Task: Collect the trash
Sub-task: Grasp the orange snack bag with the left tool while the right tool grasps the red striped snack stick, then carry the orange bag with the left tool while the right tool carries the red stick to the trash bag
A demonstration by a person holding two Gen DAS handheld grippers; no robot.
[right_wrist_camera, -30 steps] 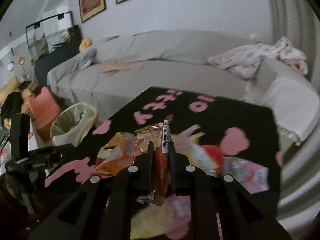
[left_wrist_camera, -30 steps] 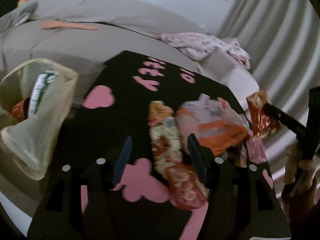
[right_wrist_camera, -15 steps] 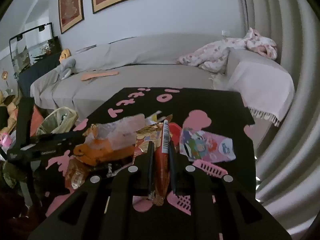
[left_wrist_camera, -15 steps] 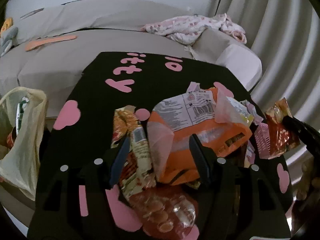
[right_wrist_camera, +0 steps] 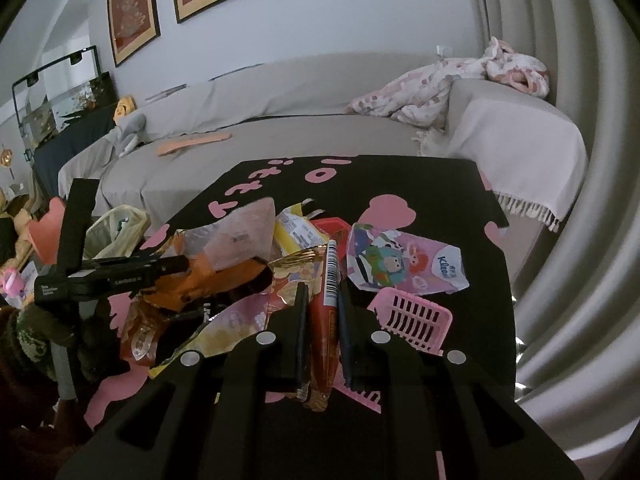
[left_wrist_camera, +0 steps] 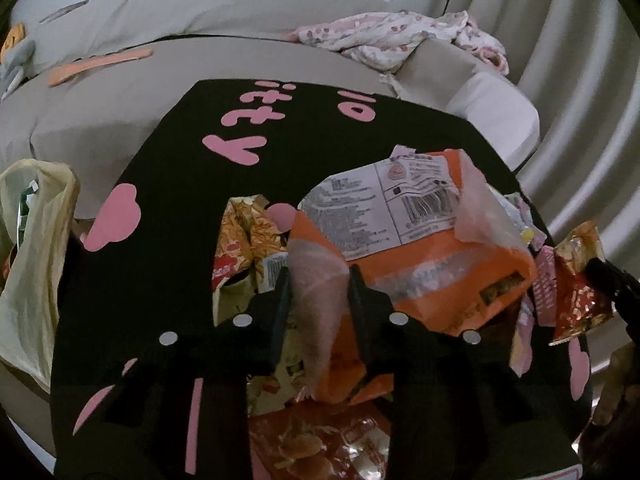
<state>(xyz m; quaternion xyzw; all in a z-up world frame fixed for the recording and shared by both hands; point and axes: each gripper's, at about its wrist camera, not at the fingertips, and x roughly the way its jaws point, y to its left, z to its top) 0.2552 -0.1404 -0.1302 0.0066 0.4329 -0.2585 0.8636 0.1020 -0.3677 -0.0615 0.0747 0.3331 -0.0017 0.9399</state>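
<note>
Left claw [left_wrist_camera: 320, 292], jaws just closing, clamps the translucent flap of the orange snack bag [left_wrist_camera: 420, 248] lying ahead of it; right claw [right_wrist_camera: 322, 312] stays shut on a red wrapper [right_wrist_camera: 322, 344], both bound for the yellow trash bag [left_wrist_camera: 32, 264] at far left

Yellow trash bag [left_wrist_camera: 28, 264] cut by left edge

You have a black table [right_wrist_camera: 440, 184] with pink shapes and letters on it. On it lies a heap of snack wrappers [left_wrist_camera: 248, 240], a big orange bag [left_wrist_camera: 440, 264], a tissue pack with cartoon pictures [right_wrist_camera: 400, 264] and a small pink basket [right_wrist_camera: 416, 316].
</note>
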